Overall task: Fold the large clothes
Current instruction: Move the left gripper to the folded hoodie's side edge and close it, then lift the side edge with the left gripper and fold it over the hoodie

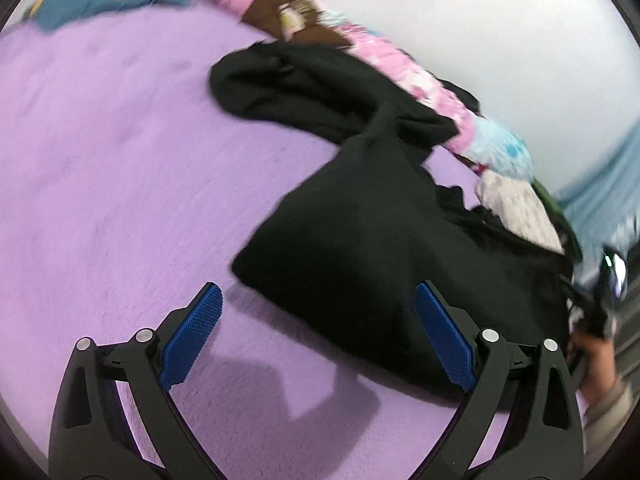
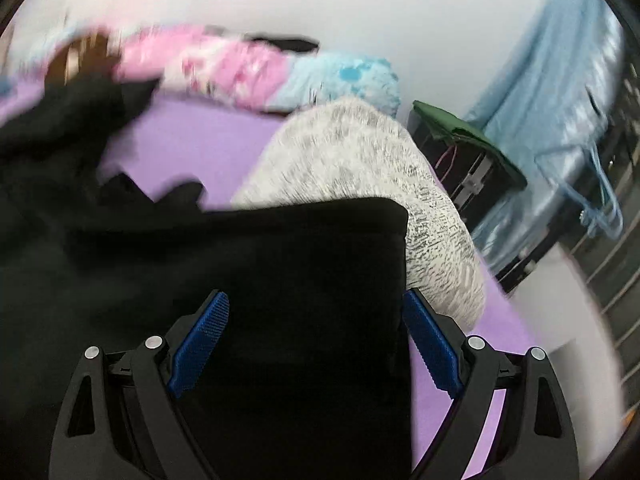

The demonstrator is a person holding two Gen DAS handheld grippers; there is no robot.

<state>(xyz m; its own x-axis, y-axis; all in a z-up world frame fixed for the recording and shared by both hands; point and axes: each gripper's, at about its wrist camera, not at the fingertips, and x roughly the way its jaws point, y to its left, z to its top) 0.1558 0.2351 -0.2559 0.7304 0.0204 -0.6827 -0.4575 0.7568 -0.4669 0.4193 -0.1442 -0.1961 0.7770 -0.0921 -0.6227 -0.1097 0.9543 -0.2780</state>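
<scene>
A purple plush bed cover (image 1: 100,152) fills the scene below a white wall (image 1: 480,20). Nearest, the left gripper (image 1: 318,332) hovers with its blue-padded fingers (image 1: 192,332) spread wide at the near edge of a large black garment (image 1: 352,240). The right gripper (image 2: 316,344) is likewise wide, holding nothing, the garment's squared corner lying between its fingers. Beyond sits a speckled grey-white knit (image 2: 360,160), then a pink and blue patterned blanket (image 2: 248,68) along the bed's far edge.

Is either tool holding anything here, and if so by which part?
Nothing is held. The left tool and right tool are both open above the black fabric garment, which lies on the purple plush blanket.
</scene>
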